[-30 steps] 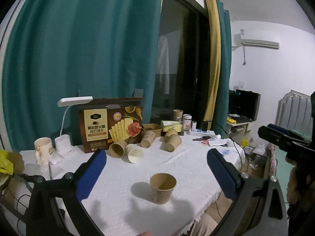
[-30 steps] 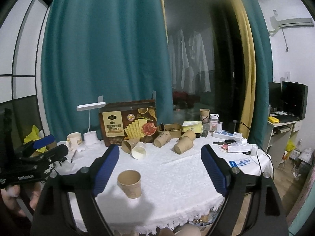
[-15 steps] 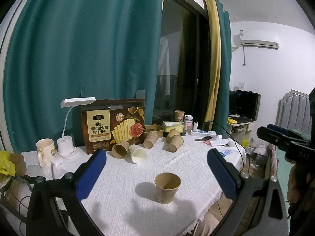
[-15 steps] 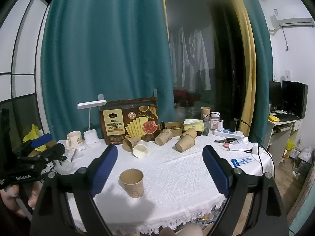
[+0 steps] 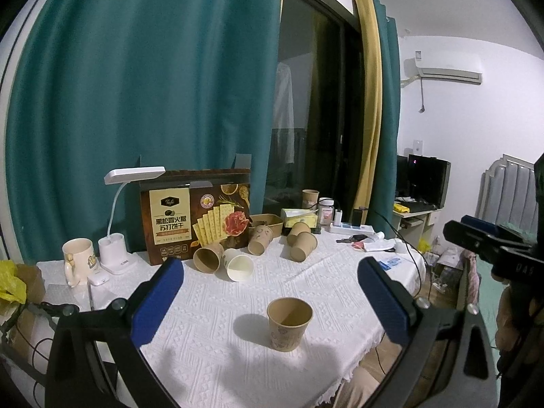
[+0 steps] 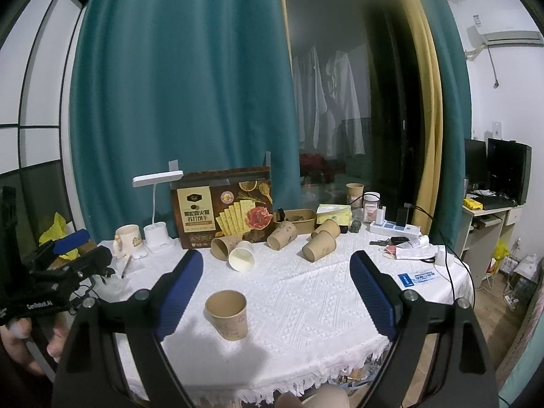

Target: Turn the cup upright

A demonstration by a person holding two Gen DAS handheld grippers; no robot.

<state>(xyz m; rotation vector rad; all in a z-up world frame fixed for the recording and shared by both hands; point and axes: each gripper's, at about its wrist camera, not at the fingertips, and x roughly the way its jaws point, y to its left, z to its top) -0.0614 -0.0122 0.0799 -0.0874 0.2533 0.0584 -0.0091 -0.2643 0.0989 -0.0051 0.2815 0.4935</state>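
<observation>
A brown paper cup (image 5: 289,323) (image 6: 227,314) stands upright, mouth up, near the front of the white tablecloth. Several more paper cups lie on their sides further back: brown ones (image 6: 224,246) (image 6: 282,234) (image 6: 319,246) and a white one (image 6: 242,258) (image 5: 239,268). My left gripper (image 5: 268,268) is open and hangs in front of the upright cup without touching it. My right gripper (image 6: 275,256) is open too; its jaws have just been opening wider, with nothing between them. The upright cup sits below and left of its centre.
A cracker box (image 6: 226,209), a white desk lamp (image 6: 156,204) and a mug (image 6: 128,236) stand at the back left. A power strip (image 6: 394,227), keys and papers lie at the right. The table's fringed front edge (image 6: 306,384) is close below. A person's hand (image 6: 20,340) holds the left gripper.
The right gripper's jaws have spread slightly wider. Both views have shifted a little; the cups have not moved.
</observation>
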